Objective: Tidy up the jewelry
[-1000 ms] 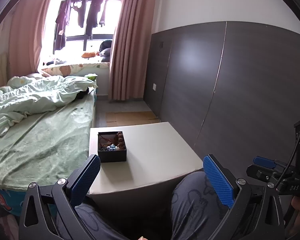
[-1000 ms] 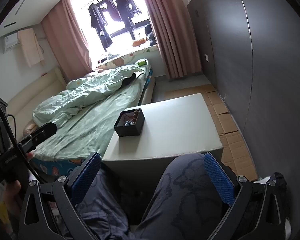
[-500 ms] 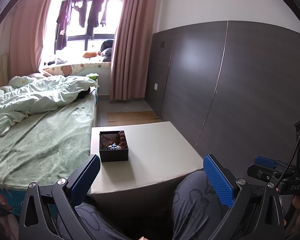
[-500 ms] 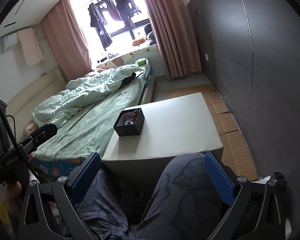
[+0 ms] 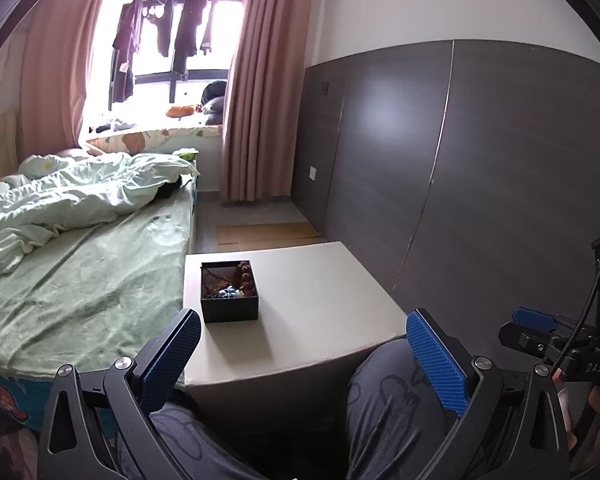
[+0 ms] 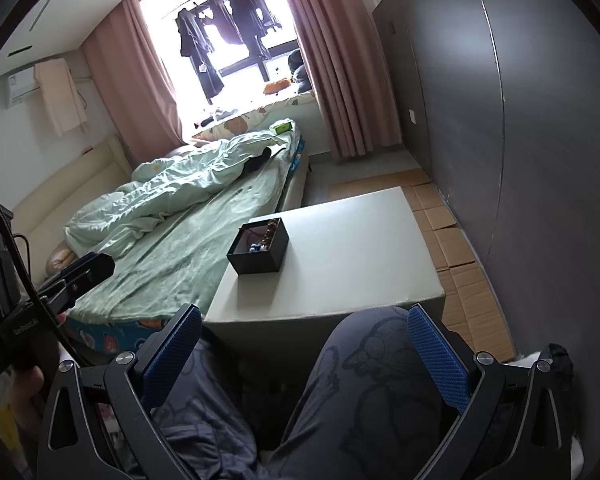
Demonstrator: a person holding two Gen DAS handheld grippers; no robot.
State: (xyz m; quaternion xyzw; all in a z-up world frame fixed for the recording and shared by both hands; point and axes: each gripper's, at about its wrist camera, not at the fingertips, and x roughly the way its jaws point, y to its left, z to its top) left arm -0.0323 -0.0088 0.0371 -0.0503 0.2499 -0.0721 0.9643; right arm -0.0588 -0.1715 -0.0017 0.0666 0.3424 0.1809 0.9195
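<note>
While both hang over the person's lap | left gripper (image 5: 303, 354) jaws wide | right gripper (image 6: 304, 350) jaws wide, empty

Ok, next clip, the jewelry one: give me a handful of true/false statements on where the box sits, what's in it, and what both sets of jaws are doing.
1. The black box sits open on the white table. True.
2. The box is empty. False: it holds a jumble of jewelry, including brownish beads and something blue.
3. The left gripper has its jaws shut on a necklace. False: the jaws stand wide apart with nothing between them.
4. The right gripper is open and short of the table, above the person's lap. True.
5. The box stands on the table's side nearest the bed. True.
6. A second box lies on the table. False: only one box is there.
</note>
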